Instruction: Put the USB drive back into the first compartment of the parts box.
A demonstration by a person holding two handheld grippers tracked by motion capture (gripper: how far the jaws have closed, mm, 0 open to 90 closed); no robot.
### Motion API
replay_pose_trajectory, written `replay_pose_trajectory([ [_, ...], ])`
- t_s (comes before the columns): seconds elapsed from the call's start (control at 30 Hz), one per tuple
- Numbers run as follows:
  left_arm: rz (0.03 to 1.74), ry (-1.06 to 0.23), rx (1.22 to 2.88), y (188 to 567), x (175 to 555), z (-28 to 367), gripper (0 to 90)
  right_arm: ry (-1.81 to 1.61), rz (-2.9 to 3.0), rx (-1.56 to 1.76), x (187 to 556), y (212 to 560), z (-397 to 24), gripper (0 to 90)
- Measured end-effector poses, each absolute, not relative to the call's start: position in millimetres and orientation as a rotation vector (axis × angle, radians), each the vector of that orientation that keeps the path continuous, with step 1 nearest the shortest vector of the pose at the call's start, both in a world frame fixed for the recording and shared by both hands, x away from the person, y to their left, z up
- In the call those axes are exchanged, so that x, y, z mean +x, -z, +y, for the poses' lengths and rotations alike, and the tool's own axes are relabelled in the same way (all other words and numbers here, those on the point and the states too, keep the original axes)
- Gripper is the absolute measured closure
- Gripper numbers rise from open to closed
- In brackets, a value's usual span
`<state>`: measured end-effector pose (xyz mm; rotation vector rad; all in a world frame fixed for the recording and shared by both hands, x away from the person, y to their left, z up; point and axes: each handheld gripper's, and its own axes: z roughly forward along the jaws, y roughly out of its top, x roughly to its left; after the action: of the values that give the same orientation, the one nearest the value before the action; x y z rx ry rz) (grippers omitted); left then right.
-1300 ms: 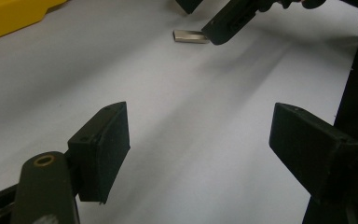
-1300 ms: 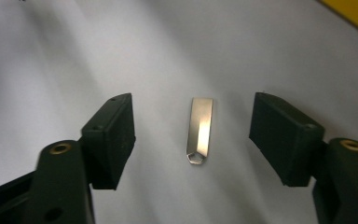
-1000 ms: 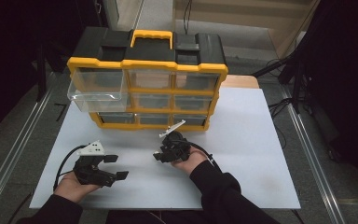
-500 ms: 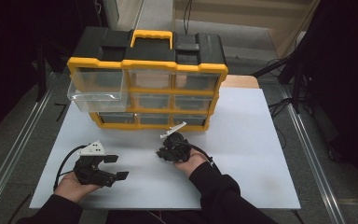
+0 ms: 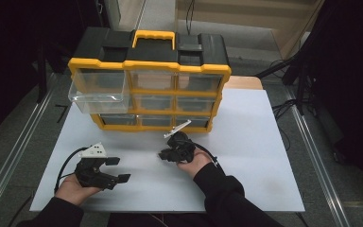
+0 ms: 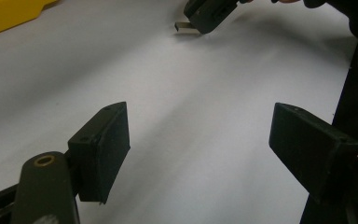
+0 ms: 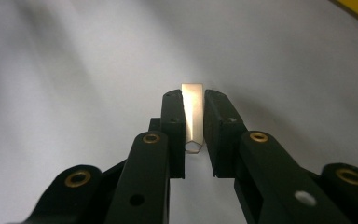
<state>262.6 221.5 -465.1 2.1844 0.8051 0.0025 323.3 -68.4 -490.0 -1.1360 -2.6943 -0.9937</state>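
Observation:
My right gripper [image 7: 193, 100] is shut on a thin flat metal strip [image 7: 192, 114], which stands on edge between the pads just above the white table. In the high view that right gripper [image 5: 164, 154] sits at the table's middle, in front of the organizer. My left gripper [image 5: 119, 170] rests near the front left with its jaws wide apart and nothing between them. In the left gripper view the two pads [image 6: 103, 148] frame bare white tabletop. The right gripper [image 6: 209, 13] lies beyond them, with the metal strip [image 6: 182, 26] poking out of its tip.
A yellow and black drawer organizer [image 5: 149, 71] stands at the back of the white table [image 5: 255, 142]. Its top-left clear drawer [image 5: 97, 92] is pulled out over the table's left side. Metal rails run along both sides on the floor.

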Motion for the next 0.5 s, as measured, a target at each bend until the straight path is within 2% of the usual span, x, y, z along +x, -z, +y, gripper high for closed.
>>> replay_pose_trajectory([
  [0.5,0.802,-0.001,2.181,465,263,222,21.2,1.011,-2.668,-1.038,326,465,-78,76.4],
])
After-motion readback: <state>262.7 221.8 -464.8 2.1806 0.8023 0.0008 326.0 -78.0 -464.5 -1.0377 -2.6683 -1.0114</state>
